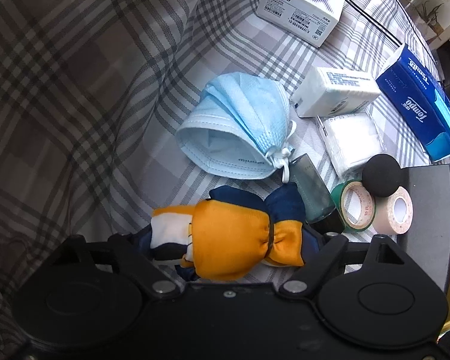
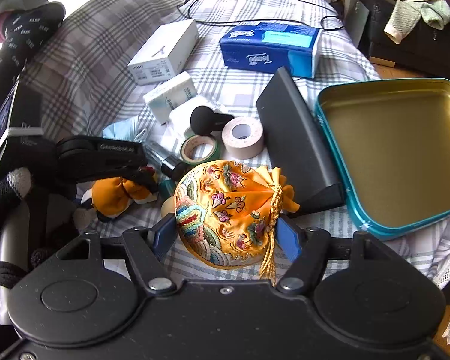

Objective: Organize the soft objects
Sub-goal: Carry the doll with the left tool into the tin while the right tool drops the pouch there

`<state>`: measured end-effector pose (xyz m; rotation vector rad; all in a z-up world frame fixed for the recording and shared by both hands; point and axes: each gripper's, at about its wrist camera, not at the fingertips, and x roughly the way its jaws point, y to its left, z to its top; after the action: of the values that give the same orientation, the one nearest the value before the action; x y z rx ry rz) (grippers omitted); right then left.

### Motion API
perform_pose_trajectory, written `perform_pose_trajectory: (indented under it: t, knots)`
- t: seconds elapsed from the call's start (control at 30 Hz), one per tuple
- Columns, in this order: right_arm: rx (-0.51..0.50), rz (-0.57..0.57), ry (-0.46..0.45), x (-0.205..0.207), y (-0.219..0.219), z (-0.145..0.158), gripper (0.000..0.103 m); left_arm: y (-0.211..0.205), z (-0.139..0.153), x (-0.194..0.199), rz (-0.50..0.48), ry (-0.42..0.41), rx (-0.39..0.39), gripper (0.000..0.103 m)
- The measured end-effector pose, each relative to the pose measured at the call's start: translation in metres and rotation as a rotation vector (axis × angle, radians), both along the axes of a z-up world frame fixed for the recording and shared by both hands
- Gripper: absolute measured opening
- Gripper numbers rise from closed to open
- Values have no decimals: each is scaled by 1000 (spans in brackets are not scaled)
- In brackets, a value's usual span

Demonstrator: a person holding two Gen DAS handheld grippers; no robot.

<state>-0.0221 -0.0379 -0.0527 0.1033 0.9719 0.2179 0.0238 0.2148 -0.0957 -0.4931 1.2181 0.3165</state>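
Now embroidered pouch point(image 2: 225, 219) pinched in right claw point(image 2: 226, 237), orange bundle point(image 1: 234, 240) in left claw point(image 1: 225, 249).

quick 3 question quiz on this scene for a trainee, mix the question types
1. True or false: the teal metal tin with the gold interior already holds a soft object.
2. Multiple choice: what lies between the fingers of the right gripper? A) the light blue pleated face mask B) the orange embroidered drawstring pouch C) the beige roll of tape
3. Fill in: the left gripper is closed around an orange and navy ____ toy.

Key
1. False: the tin shows only bare gold metal inside.
2. B: the pouch sits between the blue finger pads.
3. Plush, that is, stuffed fabric.
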Motion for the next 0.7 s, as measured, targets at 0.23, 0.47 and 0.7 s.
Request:
perform_pose_trajectory:
  t: [0.23, 0.47, 0.7]
  knots:
    - [36, -115, -18, 0, -25, 12, 66, -10, 23, -12, -41, -53, 47, 85]
    - [25, -283, -27, 5, -52, 23, 66, -37, 61, -14, -140, -127, 122, 85]
    - [-13, -458, -59, 7, -84, 30, 66, -77, 96, -4, -258, -208, 137, 85]
